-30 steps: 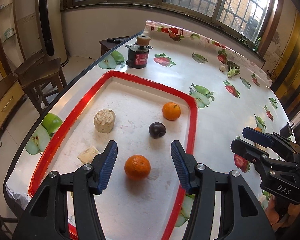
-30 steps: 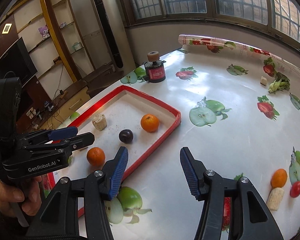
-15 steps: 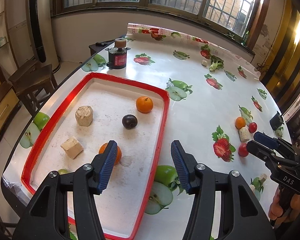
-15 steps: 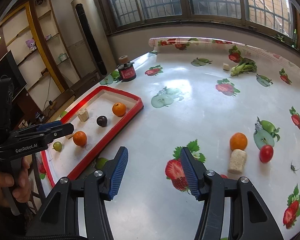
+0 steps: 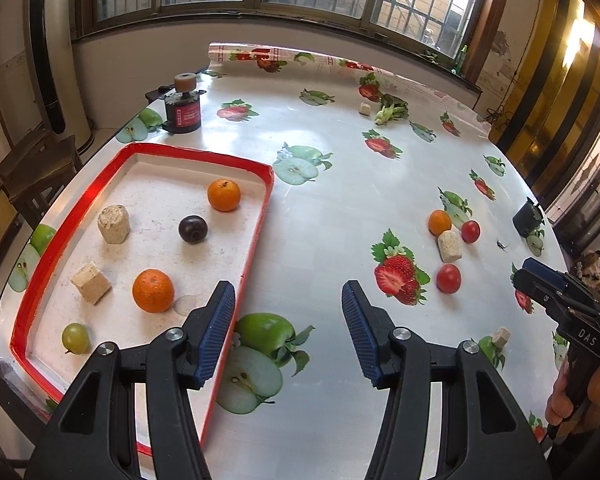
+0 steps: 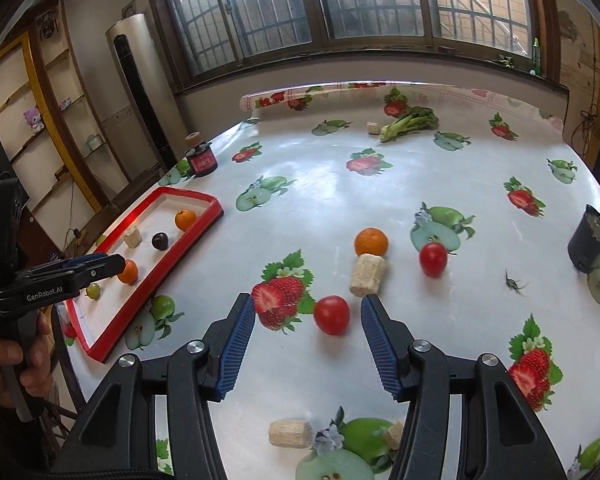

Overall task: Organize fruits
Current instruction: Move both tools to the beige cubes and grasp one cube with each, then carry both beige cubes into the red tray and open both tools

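Note:
A red-rimmed tray at the table's left holds two oranges, a dark plum, a green grape and two beige blocks. My left gripper hangs open over the tray's right rim, nothing between its fingers. Loose on the table lie an orange, two red tomatoes and a beige cylinder. My right gripper is open above the table, just short of the nearer tomato.
A dark jar with a cork stands at the table's back left. A leafy green vegetable lies at the back. A black cup sits at the right. Small beige pieces lie near the front edge. Chairs stand left of the table.
Both grippers have swung right across the table. The left one went from over the tray's middle to its right rim; the right one went from beside the tray to the loose tomatoes.

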{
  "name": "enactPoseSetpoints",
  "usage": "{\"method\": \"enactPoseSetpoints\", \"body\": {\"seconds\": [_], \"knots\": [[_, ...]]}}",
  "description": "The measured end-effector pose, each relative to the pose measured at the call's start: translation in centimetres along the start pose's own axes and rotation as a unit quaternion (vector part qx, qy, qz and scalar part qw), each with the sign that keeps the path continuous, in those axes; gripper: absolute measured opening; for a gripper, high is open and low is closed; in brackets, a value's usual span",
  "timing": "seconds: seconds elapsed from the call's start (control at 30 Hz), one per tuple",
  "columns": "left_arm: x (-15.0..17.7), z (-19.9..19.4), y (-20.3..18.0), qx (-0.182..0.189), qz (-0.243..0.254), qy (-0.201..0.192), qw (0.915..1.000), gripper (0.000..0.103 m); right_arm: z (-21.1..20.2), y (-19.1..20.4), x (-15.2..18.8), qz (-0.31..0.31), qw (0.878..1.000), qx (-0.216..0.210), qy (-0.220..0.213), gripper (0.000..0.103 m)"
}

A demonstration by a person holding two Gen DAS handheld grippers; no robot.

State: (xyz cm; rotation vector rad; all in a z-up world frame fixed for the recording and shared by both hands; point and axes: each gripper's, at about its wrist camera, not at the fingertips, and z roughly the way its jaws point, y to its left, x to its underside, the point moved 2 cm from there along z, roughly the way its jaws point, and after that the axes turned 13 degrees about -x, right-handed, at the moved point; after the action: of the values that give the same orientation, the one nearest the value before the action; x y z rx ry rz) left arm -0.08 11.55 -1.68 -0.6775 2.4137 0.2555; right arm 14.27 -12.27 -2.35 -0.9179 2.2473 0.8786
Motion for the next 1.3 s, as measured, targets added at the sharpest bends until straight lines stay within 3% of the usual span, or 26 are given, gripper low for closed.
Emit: {"method": "enactPoseSetpoints", "body": {"seconds": [0.37,0.57,0.93,1.07,1.1,1.13,1.17,1.2,1.3], "knots": [[3.0,-0.1,-6.5,0.055,0.055,0.025,0.9967,0.054,-2.7,-3.4,2.7,0.032,0.999,0.029,-0.002,0.058],[6.1,-0.3,-11.1,0.091,0.108,0.046,0.9889,0.054,-3.0,-4.0,5.5,0.035,0.999,0.037,0.014,0.058],[8.5,0.7,-16.4,0.113,0.172,0.077,0.9757,0.054,-0.5,-6.1,8.5,0.05,0.997,0.021,0.054,0.057],[8.7,1.7,-17.7,0.116,0.184,0.08,0.9728,0.054,0.2,-6.4,8.7,0.046,0.997,0.01,0.06,0.039],[8.7,1.8,-18.0,0.114,0.188,0.072,0.9729,0.054,0.2,-6.4,8.7,0.046,0.997,0.008,0.061,0.029],[8.7,1.9,-18.3,0.115,0.194,0.065,0.972,0.054,0.2,-6.5,8.6,0.05,0.997,0.003,0.061,0.028],[8.6,1.9,-18.5,0.115,0.199,0.058,0.9714,0.046,0.1,-6.5,8.6,0.051,0.997,0.001,0.059,0.028],[8.6,2.0,-18.7,0.116,0.204,0.056,0.9705,0.027,0.0,-6.5,8.6,0.05,0.997,0.001,0.058,0.028],[8.6,2.0,-18.5,0.128,0.207,0.058,0.9681,0.028,-0.2,-6.2,8.5,0.044,0.997,0.002,0.056,0.028]]}}
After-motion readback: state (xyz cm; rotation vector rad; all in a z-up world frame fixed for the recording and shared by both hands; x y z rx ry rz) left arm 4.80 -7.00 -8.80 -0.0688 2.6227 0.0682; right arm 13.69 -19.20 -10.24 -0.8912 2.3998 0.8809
